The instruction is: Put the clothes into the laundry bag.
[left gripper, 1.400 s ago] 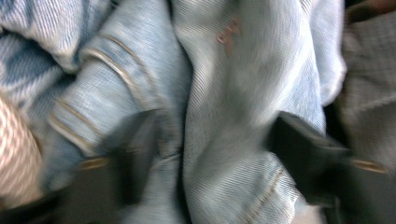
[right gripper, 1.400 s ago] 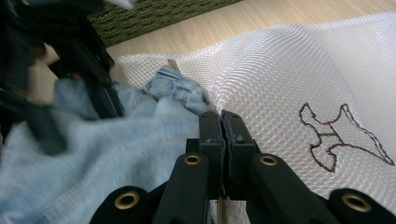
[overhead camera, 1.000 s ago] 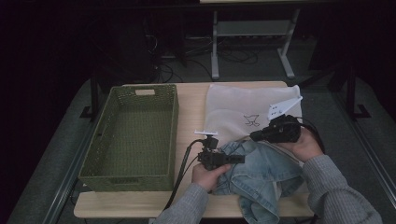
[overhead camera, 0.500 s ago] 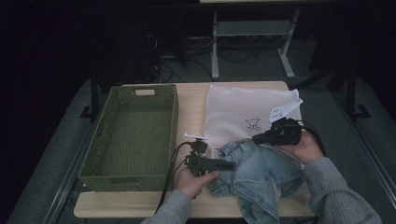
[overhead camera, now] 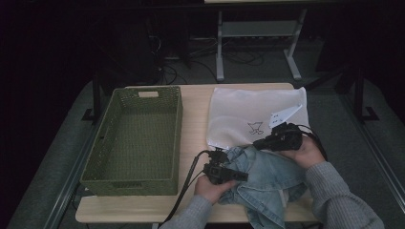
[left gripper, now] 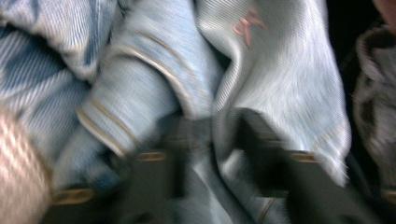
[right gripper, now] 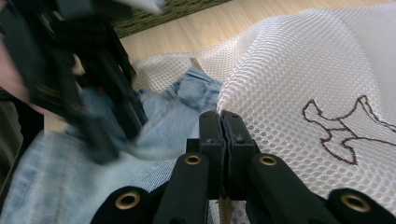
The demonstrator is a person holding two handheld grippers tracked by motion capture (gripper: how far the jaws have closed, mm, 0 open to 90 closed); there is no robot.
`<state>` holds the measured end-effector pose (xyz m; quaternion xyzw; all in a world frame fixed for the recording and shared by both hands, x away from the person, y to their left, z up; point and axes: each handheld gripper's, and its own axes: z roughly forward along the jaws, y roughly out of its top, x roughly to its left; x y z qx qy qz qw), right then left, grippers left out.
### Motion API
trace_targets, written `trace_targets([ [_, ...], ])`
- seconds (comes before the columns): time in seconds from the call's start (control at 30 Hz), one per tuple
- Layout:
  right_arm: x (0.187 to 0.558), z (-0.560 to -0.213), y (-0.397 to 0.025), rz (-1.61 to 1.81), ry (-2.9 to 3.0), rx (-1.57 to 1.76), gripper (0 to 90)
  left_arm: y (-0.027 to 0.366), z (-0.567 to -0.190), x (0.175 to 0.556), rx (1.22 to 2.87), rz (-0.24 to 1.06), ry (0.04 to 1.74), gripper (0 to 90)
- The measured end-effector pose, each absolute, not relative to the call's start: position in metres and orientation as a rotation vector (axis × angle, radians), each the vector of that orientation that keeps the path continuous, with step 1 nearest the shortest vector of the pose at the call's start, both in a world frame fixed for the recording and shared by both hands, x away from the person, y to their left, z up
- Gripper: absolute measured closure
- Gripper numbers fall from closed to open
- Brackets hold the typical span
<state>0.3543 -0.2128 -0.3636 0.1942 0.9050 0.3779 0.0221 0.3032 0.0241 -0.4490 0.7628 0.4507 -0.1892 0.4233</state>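
A crumpled pair of light-blue jeans [overhead camera: 267,176] lies at the table's front, partly over the near edge of a white mesh bag [overhead camera: 243,109] with a small embroidered figure. My left gripper [overhead camera: 241,177] sits at the jeans' left side. In the blurred left gripper view, a denim fold [left gripper: 280,70] runs between the jaws of this gripper [left gripper: 210,140]. My right gripper [overhead camera: 258,143] is at the bag's near edge. Its own view has the gripper [right gripper: 219,116] with jaws pressed together on the mesh [right gripper: 299,60], and denim [right gripper: 173,116] just beyond.
A large empty green woven basket [overhead camera: 177,133] stands on the left half of the wooden table [overhead camera: 196,114]. Bare wood separates basket and bag. Dark floor, cables and a metal stand lie beyond the far edge. The jeans hang over the front edge.
My left gripper has shifted slightly toward the person with the denim. My right gripper has drifted a little toward the front edge, still at the bag's near edge.
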Motion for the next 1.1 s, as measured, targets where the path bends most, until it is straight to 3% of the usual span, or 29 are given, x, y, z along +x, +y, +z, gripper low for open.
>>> trace_targets([
  [0.13,0.352,-0.362,-0.214,1.169,2.805,0.587,87.6,0.025,-0.452,0.309,1.781,-0.547,1.099,83.7],
  [0.3,0.349,-0.356,-0.217,1.199,2.795,0.580,87.6,0.024,-0.430,0.318,1.670,-0.565,1.055,86.3],
  [0.43,0.346,-0.352,-0.217,1.210,2.788,0.564,87.6,0.022,-0.430,0.317,1.723,-0.530,1.061,85.3],
  [0.5,0.347,-0.355,-0.218,1.189,2.796,0.577,87.6,0.029,-0.433,0.315,1.721,-0.538,1.079,81.5],
  [0.7,0.353,-0.363,-0.224,1.172,2.803,0.618,87.6,0.055,-0.424,0.307,1.763,-0.511,1.101,58.9],
  [1.1,0.353,-0.367,-0.238,1.162,2.795,0.668,87.6,0.068,-0.430,0.304,1.896,-0.375,1.226,35.7],
])
